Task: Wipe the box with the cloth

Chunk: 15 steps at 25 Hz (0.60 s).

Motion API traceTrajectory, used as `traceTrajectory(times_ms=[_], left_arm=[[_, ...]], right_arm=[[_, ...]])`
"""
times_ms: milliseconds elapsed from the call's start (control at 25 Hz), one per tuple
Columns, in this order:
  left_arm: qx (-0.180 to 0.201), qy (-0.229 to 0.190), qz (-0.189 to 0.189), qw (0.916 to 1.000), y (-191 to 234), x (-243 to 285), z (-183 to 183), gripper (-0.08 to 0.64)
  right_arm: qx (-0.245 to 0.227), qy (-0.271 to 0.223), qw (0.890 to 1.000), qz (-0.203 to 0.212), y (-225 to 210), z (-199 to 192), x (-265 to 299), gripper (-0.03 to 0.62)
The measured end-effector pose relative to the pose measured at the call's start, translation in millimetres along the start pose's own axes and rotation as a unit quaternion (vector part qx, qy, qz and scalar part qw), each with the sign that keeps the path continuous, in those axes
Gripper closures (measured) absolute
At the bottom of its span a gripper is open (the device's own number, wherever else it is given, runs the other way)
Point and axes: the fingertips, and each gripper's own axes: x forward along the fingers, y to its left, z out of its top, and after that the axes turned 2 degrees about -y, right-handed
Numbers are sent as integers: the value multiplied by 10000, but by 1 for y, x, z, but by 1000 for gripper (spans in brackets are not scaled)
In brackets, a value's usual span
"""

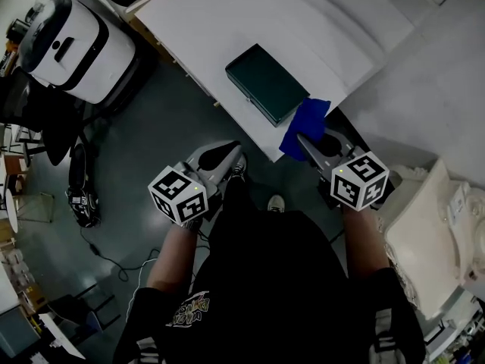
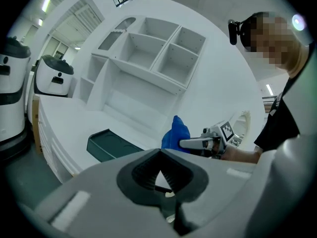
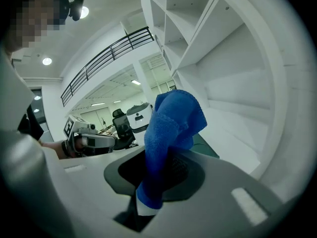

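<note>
Blue cloth (image 3: 171,128) sits clamped in the right gripper (image 3: 161,175). The jaws are closed on its lower part, and the free end stands beyond the tips in a loose bunch. A white tag end shows behind the jaws, so we judge the hold deep and secure. We rate the cloth as soft, light and limp: it folds under pressure, so we should lay a broad face of it on the work, not a corner.

From the head view, the dark green box (image 1: 267,83) lies flat on the white table (image 1: 227,21), near the table's edge. The cloth (image 1: 305,127) is just beside the box's near corner; we cannot tell whether they touch. We judge the box stiff, smooth-topped and probably light, so it may slide under a wipe.

The left gripper (image 1: 231,152) has its jaws together with nothing between them. It hangs over the floor, off the table and apart from the box. If the box slides, we judge a side edge the best place to steady it.
</note>
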Motion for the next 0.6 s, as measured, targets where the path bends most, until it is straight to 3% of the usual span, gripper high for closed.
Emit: traceTrajectory(times_ms=[320,600], left_arm=[[59,176,-123,9998,64,18,31,560],[156,452,-155,9987,118,37,38,558]], right_arm=[[229,41,9993,-299,-22,22,48,495],[93,268,9980,-570,-46,30,91,495]])
